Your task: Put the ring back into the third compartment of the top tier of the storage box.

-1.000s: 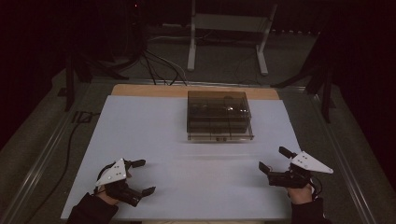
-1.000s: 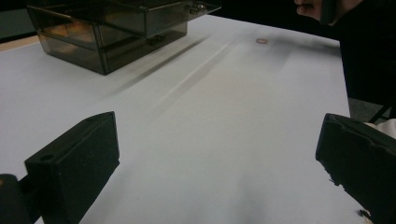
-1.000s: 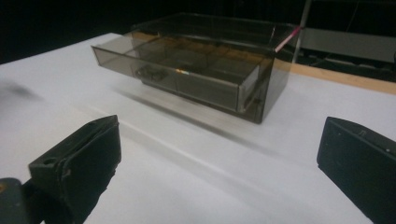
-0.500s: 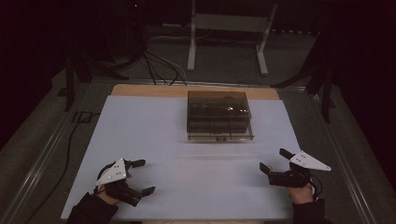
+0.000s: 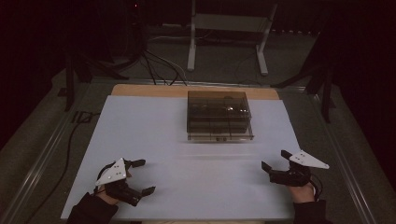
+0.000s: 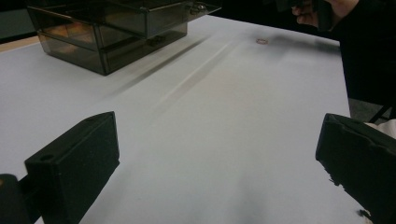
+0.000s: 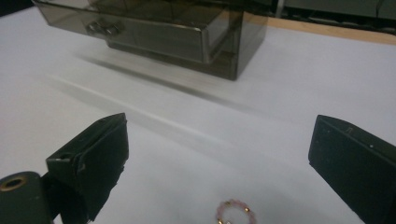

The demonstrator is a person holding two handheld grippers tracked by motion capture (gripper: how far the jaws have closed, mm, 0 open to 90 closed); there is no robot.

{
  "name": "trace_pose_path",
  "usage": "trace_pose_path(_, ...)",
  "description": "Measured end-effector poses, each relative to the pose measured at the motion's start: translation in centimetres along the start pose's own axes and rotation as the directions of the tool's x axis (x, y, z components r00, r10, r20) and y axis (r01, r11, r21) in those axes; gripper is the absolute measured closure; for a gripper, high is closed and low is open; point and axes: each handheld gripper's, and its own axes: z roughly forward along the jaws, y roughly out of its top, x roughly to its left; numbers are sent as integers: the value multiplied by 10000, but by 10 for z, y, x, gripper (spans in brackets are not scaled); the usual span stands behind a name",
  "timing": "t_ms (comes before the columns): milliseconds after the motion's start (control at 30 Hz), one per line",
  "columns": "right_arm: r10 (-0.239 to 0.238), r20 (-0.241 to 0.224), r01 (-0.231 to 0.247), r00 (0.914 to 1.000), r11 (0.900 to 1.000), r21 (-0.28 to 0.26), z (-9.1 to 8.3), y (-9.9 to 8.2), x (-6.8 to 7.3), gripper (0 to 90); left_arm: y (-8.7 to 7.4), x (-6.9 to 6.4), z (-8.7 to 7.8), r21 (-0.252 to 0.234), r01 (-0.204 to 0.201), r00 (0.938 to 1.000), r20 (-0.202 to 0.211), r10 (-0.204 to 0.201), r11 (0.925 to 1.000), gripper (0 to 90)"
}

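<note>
Pink beaded ring with small gold beads [image 7: 232, 211] is lying flat on the white table sheet [image 5: 154, 140], just in front of the right gripper [image 5: 276, 163] and sitting between its two black jaws in the right gripper view, pads not touching it. In the left gripper view it is showing as a tiny loop [image 6: 262, 41] far across the sheet, near the other hand. Right gripper's jaws are standing wide and have just been closing slightly, gripping nothing. Left gripper [image 5: 143, 176] is resting low at the near left of the sheet, jaws spread wide with bare sheet between them, nothing in them. Smoky transparent plastic drawer box [image 5: 218, 114] is sitting at the far middle of the sheet, well apart from both grippers and from the ring; its drawer front with two small round knobs [image 7: 105, 29] is facing the person. A wooden table edge [image 5: 140, 90] is showing beyond the sheet.
</note>
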Motion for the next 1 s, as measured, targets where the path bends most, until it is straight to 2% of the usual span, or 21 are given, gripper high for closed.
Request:
trace_pose_path(33, 33, -80, -33, 10000, 10000, 57, 0, 0, 0, 74, 0, 0, 0, 37, 4, 10000, -7, -4, 10000, 7)
trace_pose_path(100, 25, 116, -26, 9999, 9999, 131, -2, 1, 0, 112, 0, 0, 0, 1, -11, 10000, -14, 11, 10000, 7)
trace_pose_path(200, 47, 113, -50, 9999, 9996, 278, -3, 0, -2, 151, 0, 0, 0, 33, 5, 10000, -7, -5, 10000, 7)
trace_pose_path(433, -120, 116, 109, 9999, 9955, 938, -2, -3, -3, 260, 0, 0, 0, 64, -32, 10000, -11, 32, 10000, 7)
trace_pose_path(533, -96, 237, 66, 9997, 9922, 1241, -2, -5, -4, 338, 0, 0, 0, -1, -35, 10000, -1, 35, 10000, 7)
trace_pose_path(700, 3, 765, -129, 9971, 9864, 1640, 0, -7, -6, 460, 0, 0, 0, -30, -32, 10000, -10, 31, 10000, 7)
trace_pose_path(733, 3, 765, -129, 9971, 9864, 1640, 0, -7, -6, 460, 0, 0, 0, -30, -32, 10000, -10, 31, 10000, 7)
trace_pose_path(767, -2, 943, -169, 9955, 9833, 1811, 1, -8, -7, 521, 0, 0, 0, 22, -33, 10000, 2, 33, 10000, 7)
trace_pose_path(800, -2, 943, -169, 9955, 9833, 1811, 1, -8, -7, 521, 0, 0, 0, 22, -33, 10000, 2, 33, 10000, 7)
trace_pose_path(1000, -28, 1216, -280, 9926, 9675, 2512, 8, -13, -7, 661, 0, 0, 1, 75, -71, 10000, 2, 71, 9999, 7)
